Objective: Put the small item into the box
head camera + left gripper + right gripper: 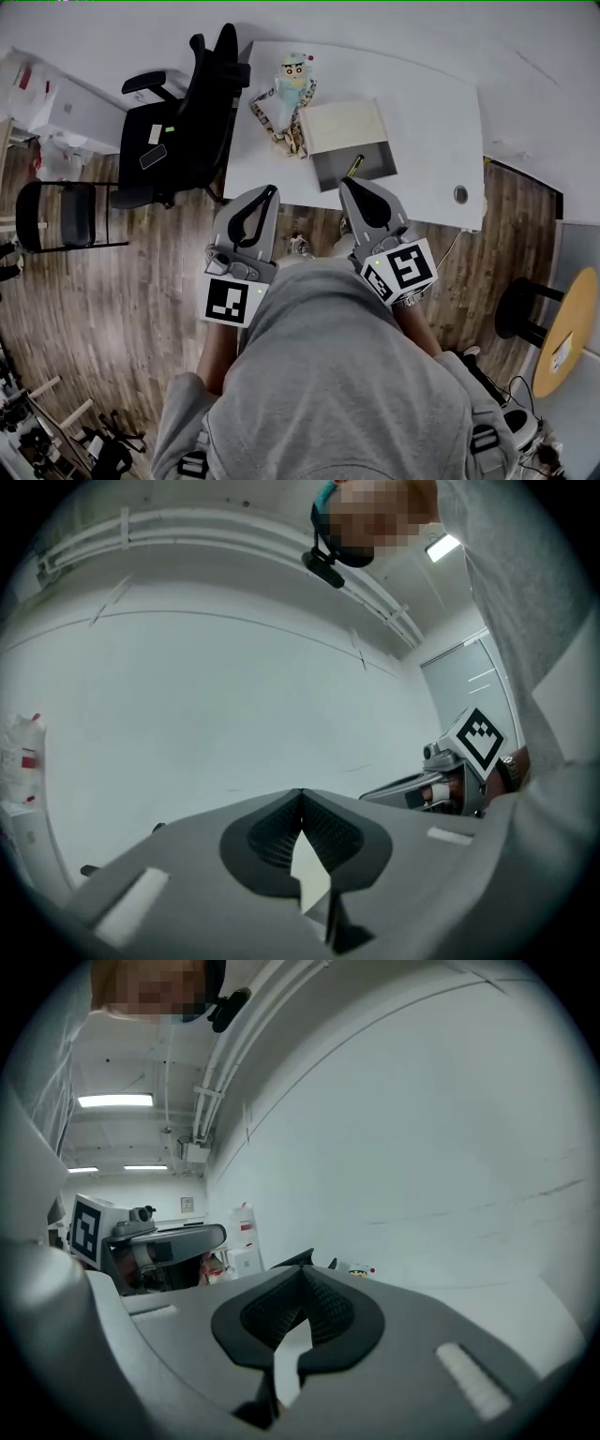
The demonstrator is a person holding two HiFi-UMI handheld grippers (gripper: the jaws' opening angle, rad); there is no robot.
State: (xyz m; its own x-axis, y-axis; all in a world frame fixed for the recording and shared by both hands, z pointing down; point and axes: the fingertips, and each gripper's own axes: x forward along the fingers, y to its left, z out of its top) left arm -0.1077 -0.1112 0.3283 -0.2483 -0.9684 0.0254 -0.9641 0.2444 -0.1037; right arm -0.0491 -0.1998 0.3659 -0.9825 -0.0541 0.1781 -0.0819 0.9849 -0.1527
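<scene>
On the white table (431, 103) stands an open box (349, 141) with a pale lid and a grey inside. A small yellowish item (355, 166) shows inside it near the front wall. My left gripper (269, 191) is held close to my body, short of the table's front edge, its jaws shut with nothing in them. My right gripper (347, 184) is beside it, tip just in front of the box, also shut and empty. The left gripper view (300, 795) and right gripper view (302, 1270) both point up at a white wall, jaws pressed together.
A cartoon doll (287, 99) lies on the table left of the box. A black office chair (183, 117) stands against the table's left side, and another black chair (52, 216) is further left. A round wooden table (570, 323) is at the right. The floor is wood.
</scene>
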